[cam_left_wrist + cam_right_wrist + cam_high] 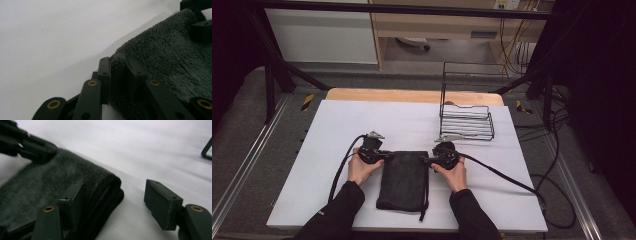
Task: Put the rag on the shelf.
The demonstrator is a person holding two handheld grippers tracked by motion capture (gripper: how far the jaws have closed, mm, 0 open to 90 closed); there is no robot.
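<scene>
- A white table top (362, 120) lies open and bare across its whole left half, toward nine o'clock, and along the far edge at twelve o'clock.
- A folded dark towel (403, 180) lies at the near centre, with the left gripper (384, 155) and right gripper (426, 160) at its far corners, blocking that middle strip.
- A black wire rack (466, 121) stands at about one o'clock, near the right gripper, its tall back frame rising above the table.
- Cables trail off toward three and seven o'clock.
</scene>
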